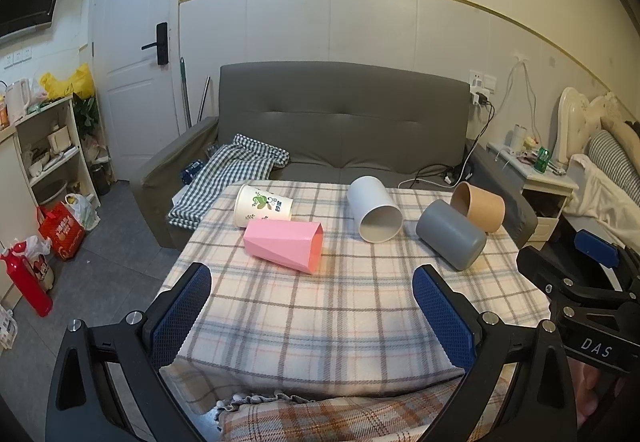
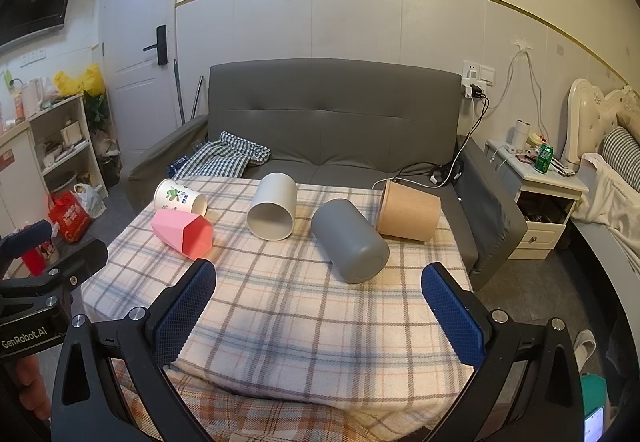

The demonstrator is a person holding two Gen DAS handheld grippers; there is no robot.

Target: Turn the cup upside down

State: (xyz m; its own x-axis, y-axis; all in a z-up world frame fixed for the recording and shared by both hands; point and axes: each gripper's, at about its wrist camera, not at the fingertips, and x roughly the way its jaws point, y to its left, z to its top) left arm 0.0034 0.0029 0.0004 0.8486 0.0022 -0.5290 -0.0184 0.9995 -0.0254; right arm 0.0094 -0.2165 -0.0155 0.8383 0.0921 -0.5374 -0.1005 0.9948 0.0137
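Observation:
Several cups lie on their sides on a plaid-covered table [image 1: 320,322] [image 2: 304,322]. From left: a white printed paper cup [image 1: 262,205] [image 2: 178,196], a pink faceted cup [image 1: 285,244] [image 2: 183,232], a white cup [image 1: 374,213] [image 2: 273,211], a grey cup [image 1: 450,234] [image 2: 349,240] and a tan cup [image 1: 478,206] [image 2: 408,210]. My left gripper [image 1: 312,312] is open and empty above the table's near edge, short of the pink cup. My right gripper [image 2: 319,308] is open and empty, short of the grey cup.
A grey sofa [image 1: 344,121] with a checked cloth [image 1: 232,171] stands behind the table. A shelf unit [image 1: 44,149] and bags are at the left. A nightstand [image 2: 544,193] and bed are at the right.

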